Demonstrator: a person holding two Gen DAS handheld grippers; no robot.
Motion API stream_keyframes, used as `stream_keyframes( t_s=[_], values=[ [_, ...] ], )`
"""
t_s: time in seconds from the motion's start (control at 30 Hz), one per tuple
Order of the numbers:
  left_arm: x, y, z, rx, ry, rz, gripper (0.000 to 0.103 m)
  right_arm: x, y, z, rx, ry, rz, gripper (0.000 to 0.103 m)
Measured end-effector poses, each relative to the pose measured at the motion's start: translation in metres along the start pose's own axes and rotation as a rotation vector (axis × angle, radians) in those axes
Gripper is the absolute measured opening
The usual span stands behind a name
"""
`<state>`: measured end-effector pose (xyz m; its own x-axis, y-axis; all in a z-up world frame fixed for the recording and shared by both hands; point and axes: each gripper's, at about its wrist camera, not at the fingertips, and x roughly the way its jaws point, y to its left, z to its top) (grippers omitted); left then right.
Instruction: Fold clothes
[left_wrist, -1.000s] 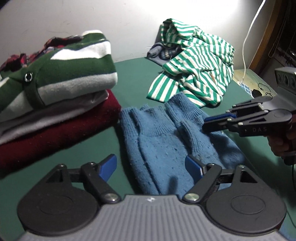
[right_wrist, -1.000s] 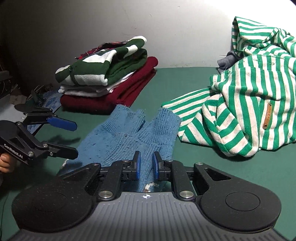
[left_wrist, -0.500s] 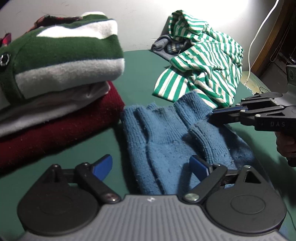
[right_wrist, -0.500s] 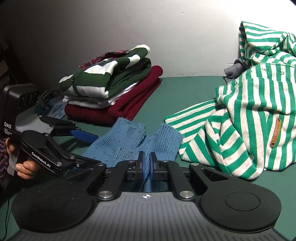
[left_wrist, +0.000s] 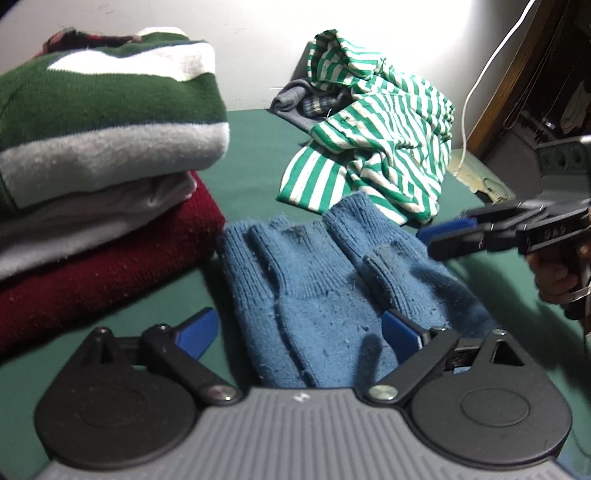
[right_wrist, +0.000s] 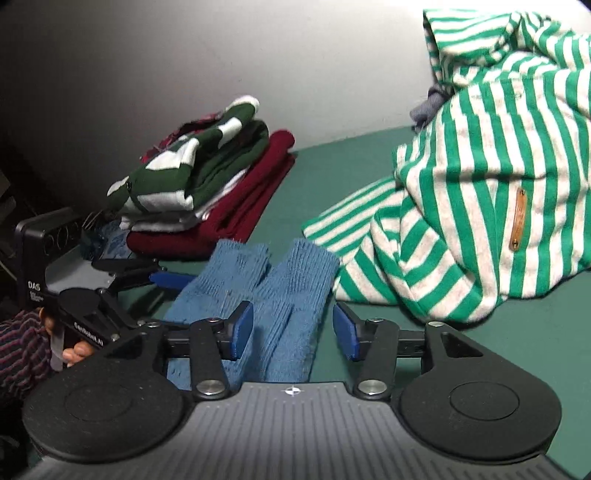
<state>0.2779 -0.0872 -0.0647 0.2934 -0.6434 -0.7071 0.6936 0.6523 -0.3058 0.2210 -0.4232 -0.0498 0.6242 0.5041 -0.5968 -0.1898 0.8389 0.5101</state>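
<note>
Blue sweater (left_wrist: 314, 291) folded at 6 o'clock, nothing gripped.
Right gripper (right_wrist: 291, 330) was opening, left gripper (left_wrist: 299, 332) spread wide; the fold could be snagged and undone.

Grey garment (left_wrist: 291, 99) mostly under striped top (left_wrist: 384, 147)

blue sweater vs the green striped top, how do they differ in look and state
The blue sweater is plain blue knit; the green striped top has green and pale stripes. The blue sweater lies folded flat on the green surface; the green striped top sits crumpled in a heap. The green striped top carries a small brown tag; the blue sweater shows none. Both rest on the same surface, touching.
</note>
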Motion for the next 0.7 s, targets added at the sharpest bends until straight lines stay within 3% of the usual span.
stream_keyframes(
  t_s=[0.07,0.17,0.33,0.37,0.43,0.47,0.6,0.7],
  values=[
    [0.000,0.003,0.001,-0.012,-0.003,-0.025,0.094,0.005,-0.004,-0.001,0.011,0.056,0.025,0.052],
    [0.001,0.002,0.002,0.004,-0.011,-0.041,0.086,0.011,-0.006,0.001,-0.012,0.047,0.051,0.054],
    [0.003,0.004,0.005,-0.013,-0.010,-0.089,0.085,0.027,-0.016,0.009,-0.010,0.056,0.139,0.052],
    [0.002,0.007,0.006,-0.038,-0.010,-0.105,0.079,0.029,-0.018,0.011,-0.009,0.063,0.156,0.049],
    [0.001,0.012,0.006,-0.098,-0.018,-0.127,0.072,0.033,-0.023,0.013,-0.001,0.074,0.181,0.026],
    [0.000,0.014,0.005,-0.113,-0.027,-0.123,0.063,0.034,-0.026,0.014,0.006,0.079,0.188,0.026],
    [-0.002,0.025,0.000,-0.162,-0.051,-0.124,0.048,0.035,-0.040,0.013,0.067,0.086,0.238,0.023],
    [-0.003,0.027,0.000,-0.173,-0.055,-0.094,0.027,0.035,-0.043,0.013,0.084,0.089,0.251,0.021]
  ],
)
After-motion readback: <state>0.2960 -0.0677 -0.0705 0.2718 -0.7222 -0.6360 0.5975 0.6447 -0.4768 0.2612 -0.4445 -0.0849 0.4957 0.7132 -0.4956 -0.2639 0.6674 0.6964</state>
